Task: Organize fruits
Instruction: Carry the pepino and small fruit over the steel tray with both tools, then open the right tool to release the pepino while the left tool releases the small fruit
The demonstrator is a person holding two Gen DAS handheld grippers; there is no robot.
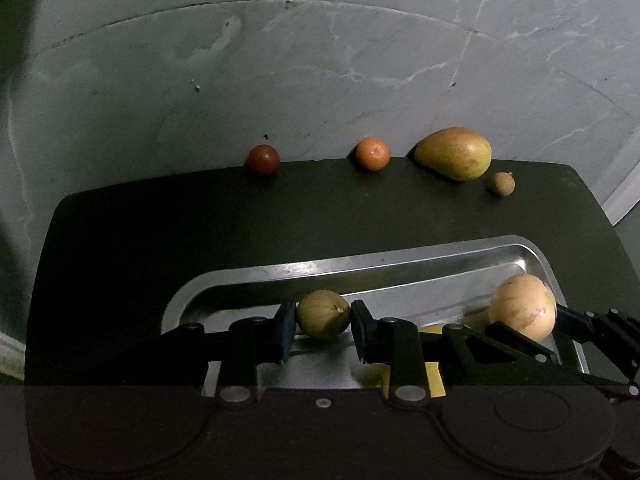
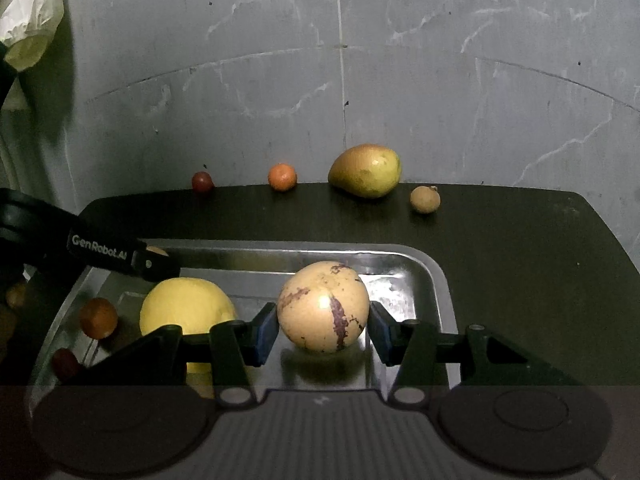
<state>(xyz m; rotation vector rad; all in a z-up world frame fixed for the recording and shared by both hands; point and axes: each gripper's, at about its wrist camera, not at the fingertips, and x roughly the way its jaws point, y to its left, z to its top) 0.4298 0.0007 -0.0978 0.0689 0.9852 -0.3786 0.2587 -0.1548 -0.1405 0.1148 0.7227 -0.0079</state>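
Steel tray (image 2: 436, 280), shiny, rectangular, on my dark bench (image 2: 520, 248); contents and holdings, left to right.

1. Left tool (image 1: 323, 320): clenched on a small round olive-brown fruit (image 1: 322, 314), low over the tray's left part.
2. Large yellow lemon-like fruit (image 2: 186, 312) and small orange fruit (image 2: 98, 317): resting in the tray.
3. Right tool (image 2: 323, 330): pads against a round tan fruit with purple streaks (image 2: 322, 306), at the tray's right part.
4. Bench's far edge: dark red fruit (image 1: 262, 159), orange mandarin (image 1: 373, 153), green-yellow mango (image 1: 454, 153), small brown fruit (image 1: 501, 184), all outside the tray.

Step, by my judgement: depositing both fruits. Next: let both go gently so neither rolls, then reach for the far row.
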